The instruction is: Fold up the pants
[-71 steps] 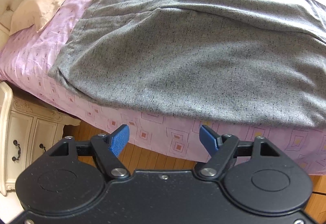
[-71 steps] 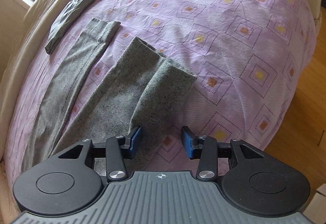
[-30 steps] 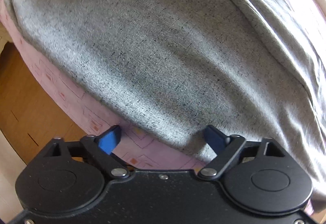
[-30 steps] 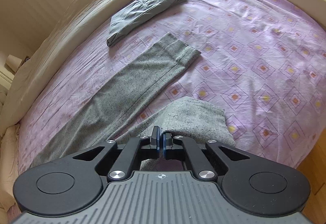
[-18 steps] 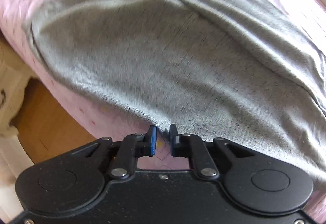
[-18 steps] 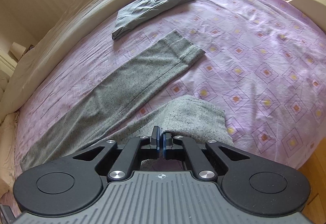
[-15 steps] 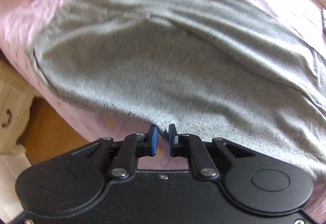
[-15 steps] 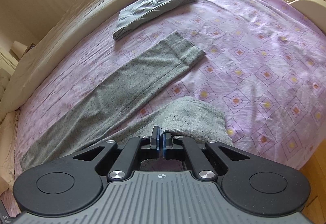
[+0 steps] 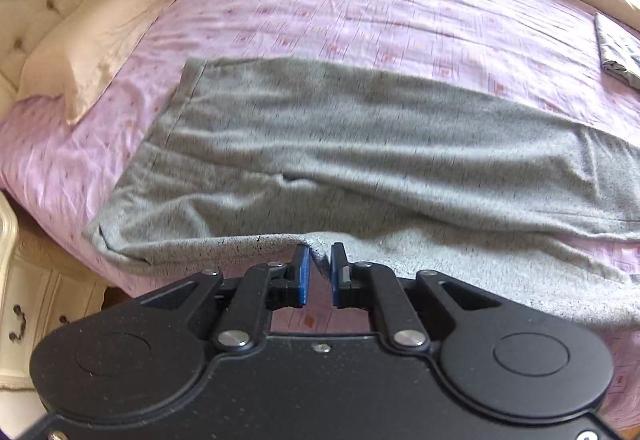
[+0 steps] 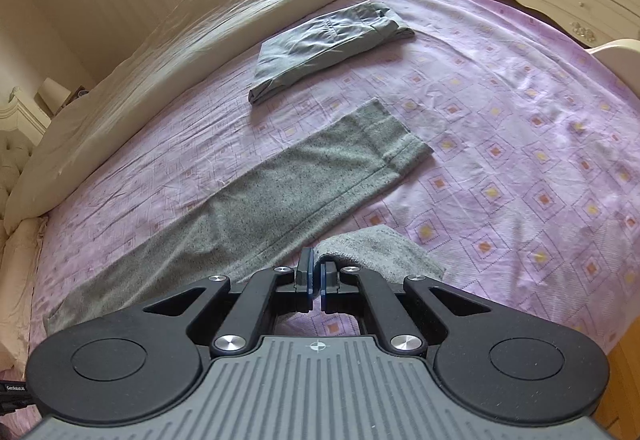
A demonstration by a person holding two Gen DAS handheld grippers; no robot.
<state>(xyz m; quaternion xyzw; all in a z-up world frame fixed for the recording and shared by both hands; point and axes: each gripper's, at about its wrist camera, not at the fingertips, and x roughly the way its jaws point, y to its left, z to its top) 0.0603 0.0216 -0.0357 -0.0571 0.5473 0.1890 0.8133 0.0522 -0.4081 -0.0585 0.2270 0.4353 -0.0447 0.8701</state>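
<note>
Two grippers (image 9: pixel 319 264) (image 10: pixel 316 272) pinching grey pants (image 9: pixel 360 143), no legible writing

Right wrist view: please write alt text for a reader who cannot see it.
The right tool is shut on the near leg's hem of grey pants, lifting it off a pink patterned bed sheet. The other leg lies flat ahead, with a folded grey-green garment and a cream duvet beyond.

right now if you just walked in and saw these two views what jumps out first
The grey pants spread across the pink patterned bedsheet dominate both views, with the left gripper pinching the near edge by the waist end and the right gripper shut on the near leg's cuff. Beyond the far leg lies a folded grey-green garment, near the cream duvet bunched along the far side.
</note>
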